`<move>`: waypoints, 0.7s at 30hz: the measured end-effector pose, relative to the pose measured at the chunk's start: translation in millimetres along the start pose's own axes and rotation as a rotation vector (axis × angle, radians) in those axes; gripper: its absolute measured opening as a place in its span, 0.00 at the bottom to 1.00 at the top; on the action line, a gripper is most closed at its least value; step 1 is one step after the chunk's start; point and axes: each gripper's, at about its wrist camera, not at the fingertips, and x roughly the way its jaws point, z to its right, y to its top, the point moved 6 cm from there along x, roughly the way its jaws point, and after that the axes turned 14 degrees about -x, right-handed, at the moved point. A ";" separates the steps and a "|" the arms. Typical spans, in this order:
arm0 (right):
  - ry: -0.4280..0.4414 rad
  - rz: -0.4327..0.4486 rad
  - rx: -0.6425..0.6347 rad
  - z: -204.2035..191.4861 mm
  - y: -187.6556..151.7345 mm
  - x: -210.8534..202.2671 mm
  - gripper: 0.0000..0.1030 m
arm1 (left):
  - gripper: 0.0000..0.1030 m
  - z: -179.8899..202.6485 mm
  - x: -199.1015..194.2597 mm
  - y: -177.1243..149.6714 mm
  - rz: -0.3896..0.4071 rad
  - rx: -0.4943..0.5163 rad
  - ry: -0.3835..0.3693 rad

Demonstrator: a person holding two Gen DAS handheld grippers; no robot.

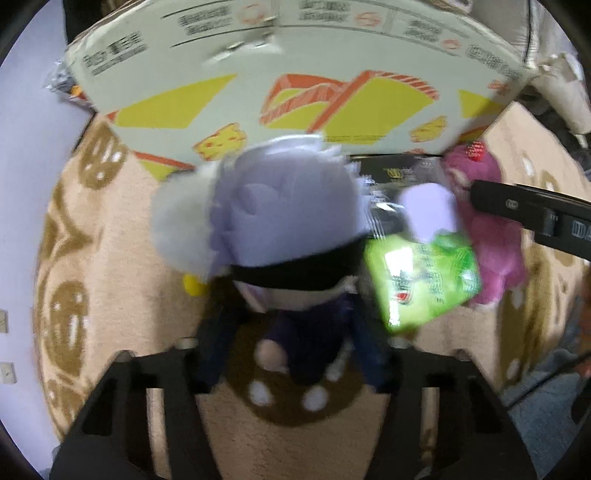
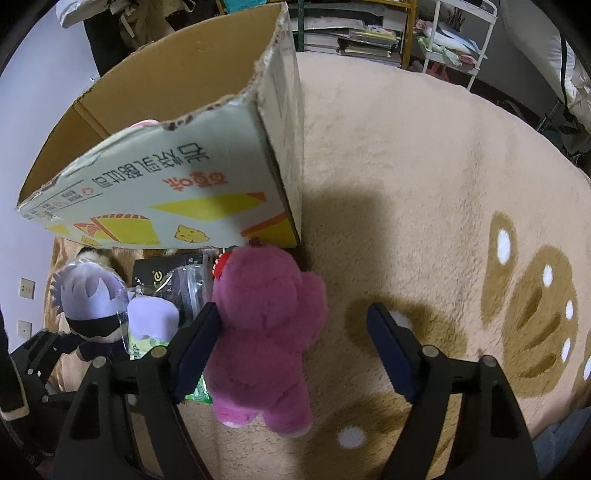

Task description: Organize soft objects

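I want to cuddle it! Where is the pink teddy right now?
In the right wrist view, the pink teddy lies on the rug below the cardboard box, between the right gripper's open fingers.

You have a fuzzy pink plush bear (image 2: 264, 332), a deep-pile fleecy rug (image 2: 424, 177), a matt cardboard box (image 2: 177, 192), and a glossy green plastic packet (image 1: 421, 280).

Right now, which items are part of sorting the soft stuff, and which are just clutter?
Job: doll, in left hand-held gripper; pink bear, between right hand-held gripper's open jaws; box.

Clutter: green packet, black package, books, rack.
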 end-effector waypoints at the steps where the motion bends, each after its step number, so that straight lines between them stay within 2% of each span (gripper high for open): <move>1: 0.002 0.004 0.000 1.0 0.4 0.2 0.76 | 0.40 1.1 -1.5 -0.8 0.006 0.013 0.001; 4: 0.042 0.017 -0.010 -3.6 0.6 -0.7 0.63 | 0.37 2.9 -2.1 -2.7 0.015 0.037 0.009; 9: 0.055 0.010 -0.017 -10.9 -0.9 5.5 0.62 | 0.36 -3.0 -1.3 -2.1 0.011 0.021 -0.003; 13: 0.105 0.009 0.057 -6.8 -2.1 15.1 0.61 | 0.34 -7.1 -2.8 -1.1 0.009 -0.001 -0.016; 15: 0.098 0.022 0.031 -9.0 0.1 13.1 0.57 | 0.32 -9.7 -5.1 -1.4 0.009 -0.008 -0.027; 21: 0.046 0.045 -0.028 -20.3 -2.8 6.6 0.56 | 0.31 -9.3 -19.5 -8.6 0.020 -0.001 -0.041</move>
